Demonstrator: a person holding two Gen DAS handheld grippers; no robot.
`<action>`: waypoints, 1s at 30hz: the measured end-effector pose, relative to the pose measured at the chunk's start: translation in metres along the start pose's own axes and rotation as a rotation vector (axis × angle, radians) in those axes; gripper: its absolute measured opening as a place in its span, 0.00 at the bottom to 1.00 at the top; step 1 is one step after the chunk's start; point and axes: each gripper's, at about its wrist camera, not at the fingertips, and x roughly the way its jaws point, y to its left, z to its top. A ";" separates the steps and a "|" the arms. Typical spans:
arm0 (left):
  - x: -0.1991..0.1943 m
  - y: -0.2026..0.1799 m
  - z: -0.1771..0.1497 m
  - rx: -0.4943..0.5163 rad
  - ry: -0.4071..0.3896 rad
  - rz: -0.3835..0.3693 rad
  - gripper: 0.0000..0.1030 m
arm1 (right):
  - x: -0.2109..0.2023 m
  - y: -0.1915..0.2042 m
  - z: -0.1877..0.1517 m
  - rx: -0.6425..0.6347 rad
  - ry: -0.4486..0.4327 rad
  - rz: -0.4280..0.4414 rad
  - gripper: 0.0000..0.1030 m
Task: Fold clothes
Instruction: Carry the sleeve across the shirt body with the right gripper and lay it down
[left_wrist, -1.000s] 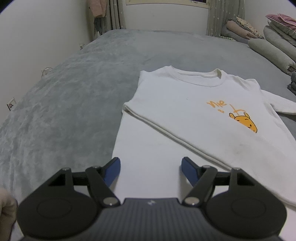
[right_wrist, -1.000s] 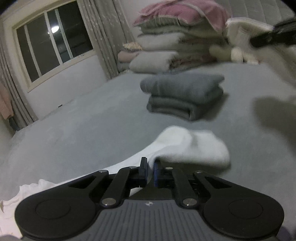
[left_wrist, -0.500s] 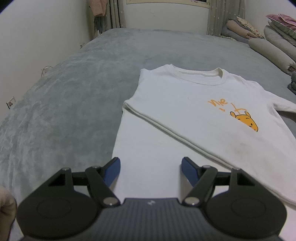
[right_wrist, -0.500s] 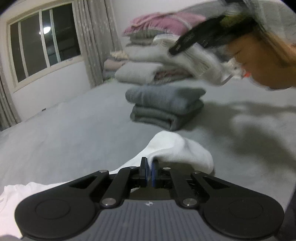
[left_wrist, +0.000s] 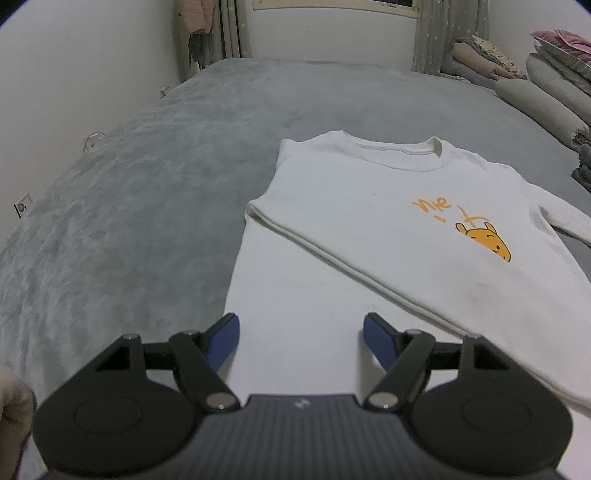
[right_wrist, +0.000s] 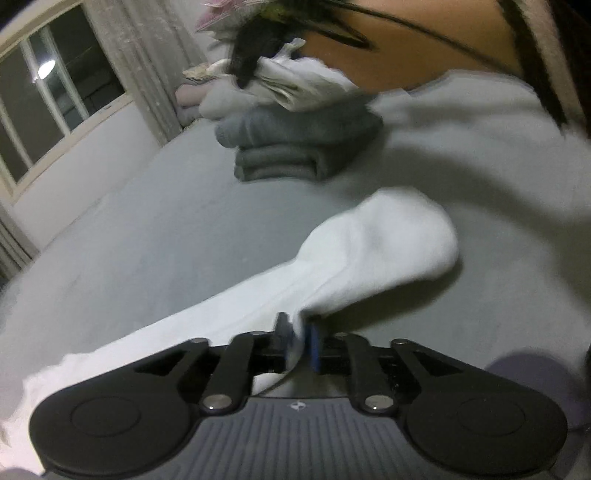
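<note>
The left gripper (left_wrist: 301, 334) hangs level, jaws spread wide — nothing between them. The right gripper (right_wrist: 299, 341) is clamped (blurred) on white cloth (right_wrist: 369, 251).

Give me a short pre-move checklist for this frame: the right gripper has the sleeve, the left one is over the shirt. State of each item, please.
1. Right gripper shut on the sleeve: ok, white cloth is pinched between the pads.
2. Left gripper open, holding nothing: ok, above the white shirt.
3. Left sleeve folded across the body: ok, its edge runs diagonally over the chest.
4. Shirt lies flat on the grey bed cover: ok in the left view.
5. Folded grey stack apart from the sleeve: ok.
6. Path over the shirt free: cannot tell, the right view is blurred and a person leans in.
</note>
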 end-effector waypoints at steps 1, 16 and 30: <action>0.000 0.000 0.000 -0.001 -0.001 0.002 0.70 | 0.000 -0.004 0.002 0.037 0.006 0.020 0.20; -0.003 -0.005 -0.003 0.023 0.002 0.012 0.71 | -0.010 0.028 -0.001 -0.231 -0.077 0.094 0.06; -0.006 -0.004 -0.002 0.017 0.002 0.002 0.72 | -0.099 0.123 -0.074 -0.922 -0.204 0.523 0.06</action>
